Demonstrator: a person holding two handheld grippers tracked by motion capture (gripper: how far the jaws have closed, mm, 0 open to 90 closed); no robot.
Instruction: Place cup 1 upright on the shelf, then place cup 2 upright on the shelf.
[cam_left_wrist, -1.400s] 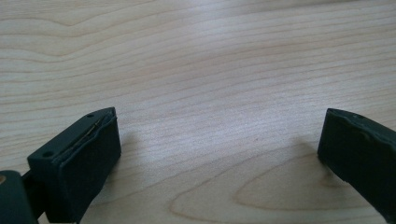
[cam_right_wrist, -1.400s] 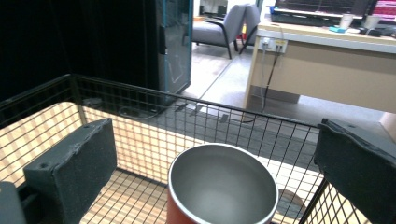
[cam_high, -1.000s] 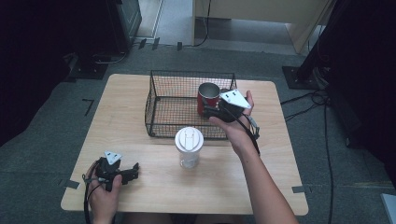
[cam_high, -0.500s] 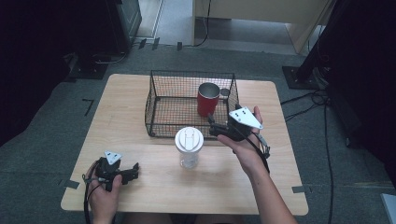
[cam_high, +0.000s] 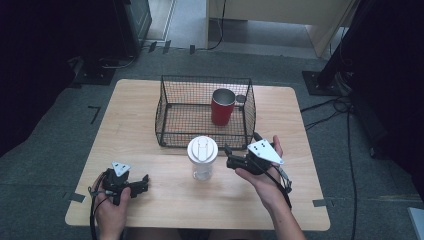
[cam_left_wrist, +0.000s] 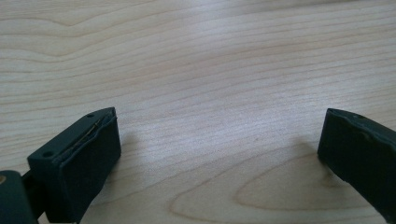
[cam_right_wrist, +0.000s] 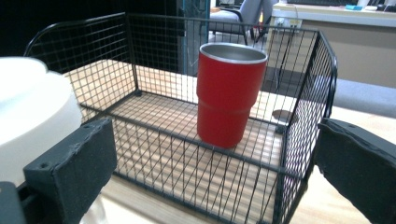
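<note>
Right claw (cam_high: 231, 159) beside lidded cup (cam_high: 202, 157), pale wooden table (cam_high: 165, 200), grey floor (cam_high: 65, 120).

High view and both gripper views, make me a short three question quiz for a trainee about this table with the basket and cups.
1. True or false: the red cup stands upright inside the wire basket.
2. The cup with the white lid stands: A) inside the basket, B) on the table in front of the basket, C) between the jaws of the left gripper.
3. What is between the jaws of the right gripper?

Key:
1. True.
2. B.
3. Nothing; they stand open, next to the cup with the white lid.
</note>
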